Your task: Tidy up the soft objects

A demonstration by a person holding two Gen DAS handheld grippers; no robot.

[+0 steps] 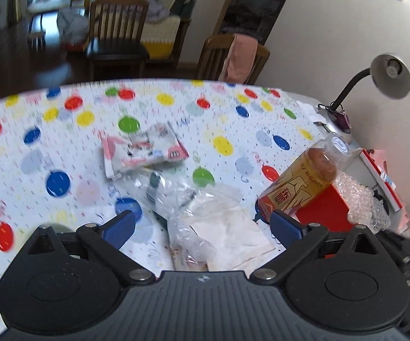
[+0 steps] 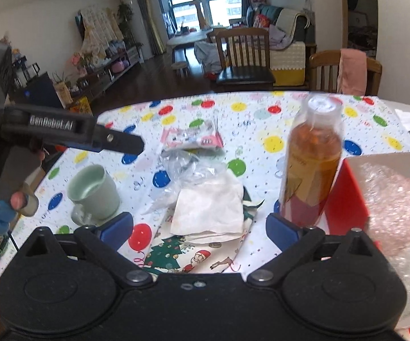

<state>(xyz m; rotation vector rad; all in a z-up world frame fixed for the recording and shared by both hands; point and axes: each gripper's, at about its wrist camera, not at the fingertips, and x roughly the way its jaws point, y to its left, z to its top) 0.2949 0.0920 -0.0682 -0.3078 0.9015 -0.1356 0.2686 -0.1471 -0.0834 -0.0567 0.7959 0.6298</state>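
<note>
A white folded cloth [image 2: 209,209] lies on the dotted tablecloth with a crumpled clear plastic bag [image 2: 181,167] on its far edge; both also show in the left wrist view, cloth [image 1: 233,233] and bag [image 1: 182,199]. Beyond them lies a pink-and-white printed pouch [image 1: 142,149], also in the right wrist view [image 2: 192,139]. My left gripper [image 1: 202,227] is open and empty above the cloth. My right gripper [image 2: 199,227] is open and empty, low over the cloth's near edge. The left gripper's body [image 2: 71,133] reaches in from the left in the right wrist view.
A bottle of amber liquid [image 2: 311,164] stands right of the cloth, beside a red box [image 2: 347,199] holding bubble wrap [image 2: 398,207]. A green mug [image 2: 94,191] stands at the left. A desk lamp [image 1: 386,76] is at the far right. Chairs stand beyond the table.
</note>
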